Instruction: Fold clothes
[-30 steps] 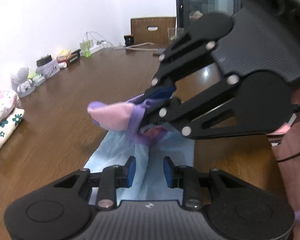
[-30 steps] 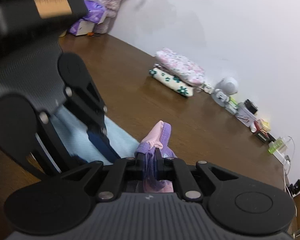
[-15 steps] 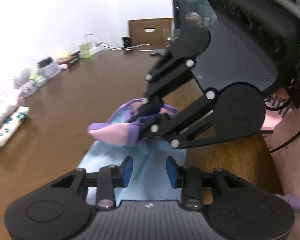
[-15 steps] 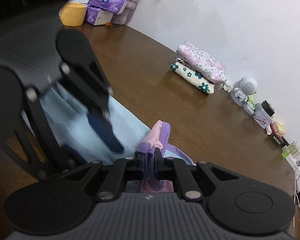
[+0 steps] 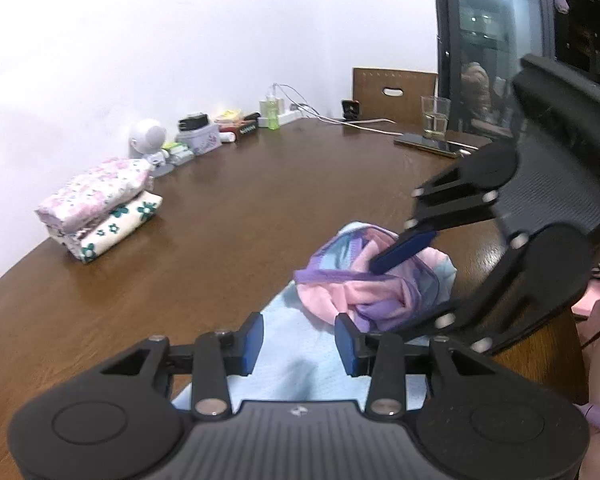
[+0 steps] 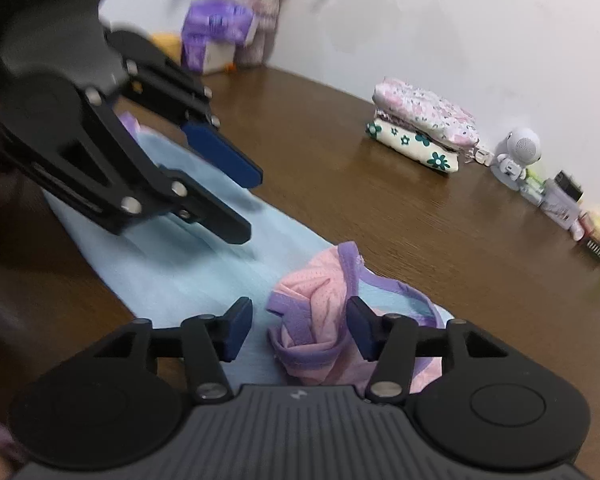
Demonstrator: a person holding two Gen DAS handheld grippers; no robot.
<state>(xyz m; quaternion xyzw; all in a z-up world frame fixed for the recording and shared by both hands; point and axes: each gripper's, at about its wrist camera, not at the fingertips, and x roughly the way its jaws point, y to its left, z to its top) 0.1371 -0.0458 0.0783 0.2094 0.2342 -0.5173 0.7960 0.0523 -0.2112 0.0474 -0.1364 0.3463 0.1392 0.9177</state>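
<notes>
A light blue garment (image 5: 300,364) lies flat on the brown table (image 5: 220,208), also in the right wrist view (image 6: 188,264). Its pink part with purple trim (image 5: 364,288) lies bunched on the blue fabric (image 6: 320,320). My left gripper (image 5: 299,340) is open above the blue fabric, empty. My right gripper (image 6: 297,332) is open, its fingers either side of the pink bunch, not gripping it. In the left wrist view the right gripper (image 5: 404,280) sits over the bunch. The left gripper (image 6: 236,200) hovers over the blue fabric in the right wrist view.
Two folded floral garments (image 5: 100,208) are stacked near the wall, also in the right wrist view (image 6: 424,128). A white robot toy (image 5: 148,140), small boxes, a charger, a phone (image 5: 428,144) and a glass (image 5: 434,120) line the table's far side. Tissue packs (image 6: 216,36) stand far left.
My right gripper opened and let go of the pink-and-purple part, which now lies bunched on the blue fabric. Both grippers have drawn apart and back.
</notes>
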